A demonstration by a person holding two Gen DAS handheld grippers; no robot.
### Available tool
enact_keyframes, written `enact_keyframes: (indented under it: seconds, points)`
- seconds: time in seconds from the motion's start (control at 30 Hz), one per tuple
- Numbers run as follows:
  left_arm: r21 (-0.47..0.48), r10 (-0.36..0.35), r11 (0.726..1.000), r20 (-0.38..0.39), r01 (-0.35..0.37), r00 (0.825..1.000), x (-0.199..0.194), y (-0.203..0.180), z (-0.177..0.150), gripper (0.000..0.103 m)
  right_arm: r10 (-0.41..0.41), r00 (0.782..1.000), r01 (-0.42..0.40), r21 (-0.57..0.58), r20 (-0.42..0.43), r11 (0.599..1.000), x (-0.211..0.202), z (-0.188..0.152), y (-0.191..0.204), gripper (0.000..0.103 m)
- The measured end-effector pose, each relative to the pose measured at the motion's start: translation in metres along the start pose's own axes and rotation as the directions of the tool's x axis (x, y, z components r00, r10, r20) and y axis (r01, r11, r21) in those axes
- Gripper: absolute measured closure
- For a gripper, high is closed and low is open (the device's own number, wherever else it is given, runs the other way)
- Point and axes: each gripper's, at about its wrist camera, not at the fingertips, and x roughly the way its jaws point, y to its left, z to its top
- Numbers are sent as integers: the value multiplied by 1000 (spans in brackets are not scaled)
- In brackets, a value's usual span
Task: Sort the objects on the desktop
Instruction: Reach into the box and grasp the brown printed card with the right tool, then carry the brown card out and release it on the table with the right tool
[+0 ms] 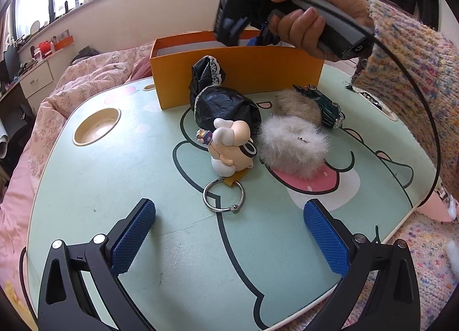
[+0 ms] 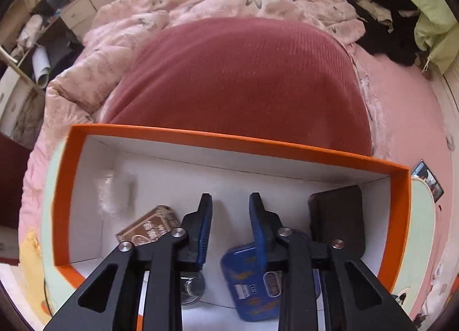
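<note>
Left gripper (image 1: 229, 239) hovers low over the near part of the surface (image 1: 94, 187), jaws spread wide with nothing between them, lined up on the figurine keychain (image 1: 232, 144) lying mid-surface, its metal ring (image 1: 223, 196) flat on the near side. That figurine looks hard, light and rounded, likely slippery; I'd pinch across the body rather than chase the thin ring. Touching it on the right sits a white fur pom-pom (image 1: 295, 144), soft and squashy, with a tan pom-pom (image 1: 295, 104) behind it and a dark toy car (image 1: 324, 104) towards the far right edge. A black lace-trimmed pouch (image 1: 223, 101) leans against the orange box (image 1: 238, 73) at the far edge. Right gripper (image 2: 231, 202) hangs over that box, jaws part open and empty, above a blue tin (image 2: 249, 288), a gold packet (image 2: 149, 227), a dark wallet (image 2: 335, 216) and something white and fluffy, blurred. Plenty of bare room near and left; the box wall needs clearing on the lift.
</note>
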Motion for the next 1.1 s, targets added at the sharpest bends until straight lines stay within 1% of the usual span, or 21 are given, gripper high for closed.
enact_keyframes:
  seconds: [0.03,0.07,0.1,0.13,0.17,0.2,0.3,0.37,0.4,0.47,0.5,0.53,0.63,0.67,0.7,0.73,0.8,0.87,0.93,1.0,1.1]
  points:
    - [0,0,1000,0,0,1000,0,0,0,0,77,997,-77,20,-8,997,-1,-1,-5,77]
    - [1,0,1000,0,0,1000,0,0,0,0,163,987,-163,53,3,985,-7,-3,-9,75]
    - [0,-1,1000,1,1,1000,0,0,0,0,209,978,-210,68,19,975,-13,-5,-9,64]
    - [1,-1,1000,1,1,1000,0,0,0,0,238,971,-239,65,34,969,-20,-7,-8,57]
    - [1,-1,1000,0,1,1000,0,0,0,0,255,966,-256,28,41,966,-29,-10,-1,46]
    - [0,-1,1000,1,1,1000,0,0,0,0,256,966,-255,-24,28,967,-34,-11,10,42]
    - [0,-1,1000,0,1,1000,1,0,0,0,207,976,-214,-154,-64,965,-27,-11,54,39]
    - [1,-1,1000,1,1,1000,1,0,0,0,150,982,-170,-199,-113,965,-15,-13,70,31]
    - [1,-1,1000,1,1,1000,0,0,0,0,130,982,-157,-212,-139,964,-6,-15,74,25]
    - [0,-2,1000,0,2,1000,1,1,0,0,54,975,-106,-237,-218,966,19,-16,81,17]
    - [0,-2,1000,0,2,1000,1,1,0,0,35,979,-88,-264,-199,961,23,-15,84,15]
    - [-2,-2,1000,0,2,1000,1,2,0,0,11,983,-65,-284,-185,957,24,-15,86,15]
    - [-4,-3,1000,0,3,1000,1,3,0,0,9,982,-60,-268,-190,962,22,-14,84,18]
    - [-4,-2,1000,1,2,1000,1,2,0,0,14,981,-65,-264,-191,962,19,-16,81,29]
    - [-4,-3,1000,1,3,1000,1,3,1,0,28,981,-78,-260,-192,962,16,-16,79,45]
    - [-4,-3,1000,1,3,1000,1,3,1,0,39,981,-87,-252,-192,964,12,-17,77,45]
    - [-2,-2,1000,2,2,1000,1,3,0,0,18,986,-57,-235,-165,970,8,-15,68,45]
    - [-2,-2,1000,2,2,1000,1,3,1,0,42,986,-73,-197,-160,978,8,-10,57,46]
    - [-2,-1,1000,2,1,1000,2,3,0,0,67,994,-79,-158,-84,984,-4,-6,40,46]
    - [-2,-2,1000,2,2,1000,2,3,0,0,111,994,-111,-119,-9,987,-25,-5,33,46]
    - [-2,-2,1000,2,2,1000,2,3,0,0,155,976,-145,-75,155,987,-77,-18,16,46]
